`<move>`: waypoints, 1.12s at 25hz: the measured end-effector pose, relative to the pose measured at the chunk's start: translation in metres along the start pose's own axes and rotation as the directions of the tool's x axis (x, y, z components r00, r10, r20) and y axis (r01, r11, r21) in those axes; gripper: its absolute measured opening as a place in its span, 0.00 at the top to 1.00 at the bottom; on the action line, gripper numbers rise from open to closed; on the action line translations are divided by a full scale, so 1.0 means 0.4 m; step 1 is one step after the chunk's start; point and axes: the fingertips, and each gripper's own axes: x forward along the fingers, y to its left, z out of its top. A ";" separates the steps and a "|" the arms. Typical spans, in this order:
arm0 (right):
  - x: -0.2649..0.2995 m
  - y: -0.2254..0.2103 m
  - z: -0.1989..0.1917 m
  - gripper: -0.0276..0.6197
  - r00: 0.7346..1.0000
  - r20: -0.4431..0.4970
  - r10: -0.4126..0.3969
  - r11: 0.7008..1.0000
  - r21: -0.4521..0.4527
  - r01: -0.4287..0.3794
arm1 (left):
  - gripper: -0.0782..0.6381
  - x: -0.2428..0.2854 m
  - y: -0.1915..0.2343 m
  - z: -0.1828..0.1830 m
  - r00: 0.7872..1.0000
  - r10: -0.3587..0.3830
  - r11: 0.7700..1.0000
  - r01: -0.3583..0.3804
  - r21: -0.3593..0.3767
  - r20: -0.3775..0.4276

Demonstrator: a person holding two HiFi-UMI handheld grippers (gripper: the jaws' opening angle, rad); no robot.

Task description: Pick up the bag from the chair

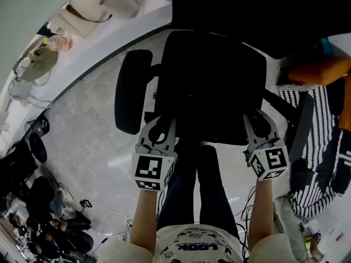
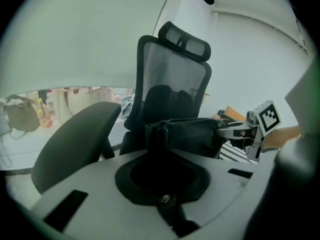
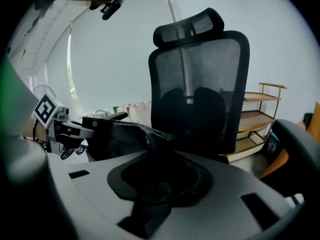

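Observation:
The black bag point(image 1: 211, 100) lies on the seat of a black mesh office chair point(image 1: 219, 48), hard to tell apart from the dark seat in the head view. My left gripper point(image 1: 163, 129) is shut on the bag's left edge, and my right gripper point(image 1: 256, 124) is shut on its right edge. In the left gripper view, black fabric of the bag point(image 2: 192, 134) rises out of the left gripper point(image 2: 160, 151), with the right gripper point(image 2: 240, 129) at the bag's far end. In the right gripper view, the bag point(image 3: 117, 136) runs from the right gripper point(image 3: 162, 151) across to the left gripper point(image 3: 67, 129).
The chair's backrest point(image 2: 172, 84) stands behind the bag, and its armrests point(image 1: 131, 89) flank the seat. A striped cloth and orange seat point(image 1: 321, 119) are close on the right. Beige bags point(image 1: 35, 64) sit on a ledge at far left. A wooden shelf point(image 3: 262, 116) stands behind.

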 end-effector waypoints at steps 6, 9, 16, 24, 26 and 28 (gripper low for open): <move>-0.111 0.013 0.049 0.78 0.997 0.038 -0.061 0.998 0.035 0.059 | 0.85 -0.062 -0.056 0.065 0.998 -0.057 0.997 0.057 0.056 0.012; -0.158 0.020 0.065 0.78 0.995 0.054 -0.085 0.995 0.049 0.082 | 0.86 -0.089 -0.080 0.086 0.997 -0.069 0.995 0.068 0.070 0.017; -0.261 0.038 0.104 0.78 0.989 0.101 -0.103 0.992 0.078 0.096 | 0.86 -0.168 -0.138 0.136 0.997 -0.059 0.993 0.054 0.104 0.049; -0.422 0.096 0.179 0.79 0.977 0.193 -0.090 0.995 0.062 0.080 | 0.86 -0.336 -0.218 0.198 0.990 -0.023 0.990 0.003 0.138 0.141; -0.480 0.119 0.202 0.79 0.972 0.218 -0.083 0.996 0.046 0.075 | 0.86 -0.394 -0.246 0.210 0.986 -0.012 0.990 -0.011 0.139 0.165; -0.538 0.143 0.224 0.79 0.968 0.241 -0.072 0.997 0.023 0.068 | 0.86 -0.457 -0.276 0.220 0.981 -0.001 0.990 -0.027 0.138 0.193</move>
